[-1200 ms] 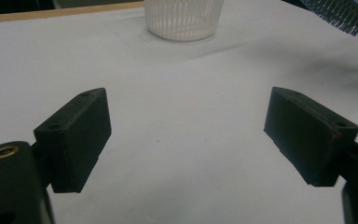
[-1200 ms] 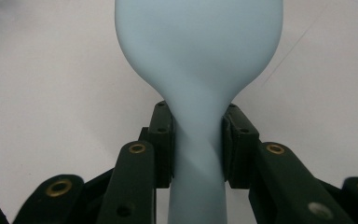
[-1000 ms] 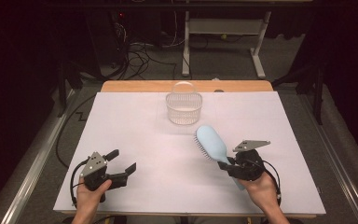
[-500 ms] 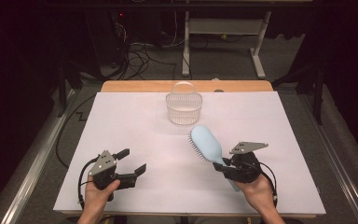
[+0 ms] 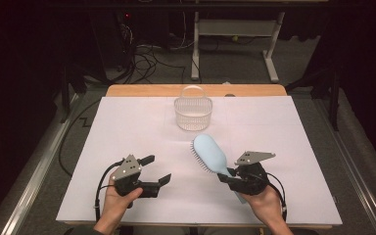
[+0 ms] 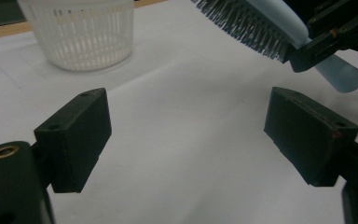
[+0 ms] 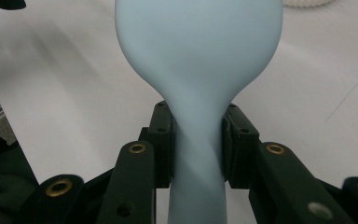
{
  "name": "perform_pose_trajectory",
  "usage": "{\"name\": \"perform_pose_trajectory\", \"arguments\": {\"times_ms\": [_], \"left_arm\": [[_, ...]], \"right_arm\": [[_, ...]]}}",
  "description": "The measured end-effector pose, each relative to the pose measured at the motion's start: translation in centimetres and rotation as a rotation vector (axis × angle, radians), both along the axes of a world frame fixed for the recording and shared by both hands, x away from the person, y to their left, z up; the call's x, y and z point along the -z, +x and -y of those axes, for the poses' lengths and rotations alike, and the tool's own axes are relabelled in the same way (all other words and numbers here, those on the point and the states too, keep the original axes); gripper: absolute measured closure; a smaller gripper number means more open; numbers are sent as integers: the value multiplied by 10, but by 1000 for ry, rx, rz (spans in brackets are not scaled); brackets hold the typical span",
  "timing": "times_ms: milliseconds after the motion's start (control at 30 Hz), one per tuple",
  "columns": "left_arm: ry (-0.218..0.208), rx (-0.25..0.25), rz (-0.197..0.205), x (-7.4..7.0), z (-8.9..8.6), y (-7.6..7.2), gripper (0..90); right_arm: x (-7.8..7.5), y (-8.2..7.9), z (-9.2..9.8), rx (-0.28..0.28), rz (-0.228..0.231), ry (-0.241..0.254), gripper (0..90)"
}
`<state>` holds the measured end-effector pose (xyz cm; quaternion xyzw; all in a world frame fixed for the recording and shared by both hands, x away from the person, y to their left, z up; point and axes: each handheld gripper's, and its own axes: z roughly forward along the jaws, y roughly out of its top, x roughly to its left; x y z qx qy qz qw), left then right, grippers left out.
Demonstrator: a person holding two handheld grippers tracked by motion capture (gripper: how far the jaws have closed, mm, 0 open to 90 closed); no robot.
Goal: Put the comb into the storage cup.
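My right tongs (image 5: 231,177) clamp the blue hairbrush (image 5: 209,152); my left tongs (image 5: 155,170) gape empty over the white-covered table (image 5: 127,127), basket (image 5: 193,112) beyond, dark cabled floor (image 5: 152,54) behind.

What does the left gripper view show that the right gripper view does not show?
The left gripper view alone shows the hairbrush's dark bristles, the slotted wall of the white basket, and the open left claw with nothing between its jaws. The right gripper view alone shows the right claw shut on the handle, and the smooth back of the brush head. Both show the light blue hairbrush, the basket and the white table cover.
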<state>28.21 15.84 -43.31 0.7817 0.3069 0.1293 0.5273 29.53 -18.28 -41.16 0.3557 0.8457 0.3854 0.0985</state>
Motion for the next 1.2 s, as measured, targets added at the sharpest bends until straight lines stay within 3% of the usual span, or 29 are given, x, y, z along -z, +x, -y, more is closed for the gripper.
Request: {"name": "perform_pose_trajectory", "arguments": {"times_ms": [300,533,1033,1200], "left_arm": [[8,69,6,-6,26,6,157],[18,118,-6,-3,42,8,156],[14,140,-39,4,52,9,157],[-10,140,-47,3,52,8,156]], "right_arm": [[0,-4,-7,-13,10,5,700],[2,-5,-12,-25,15,2,701],[6,-4,-28,-65,18,0,700],[7,-4,-33,-73,28,-8,700]]}}
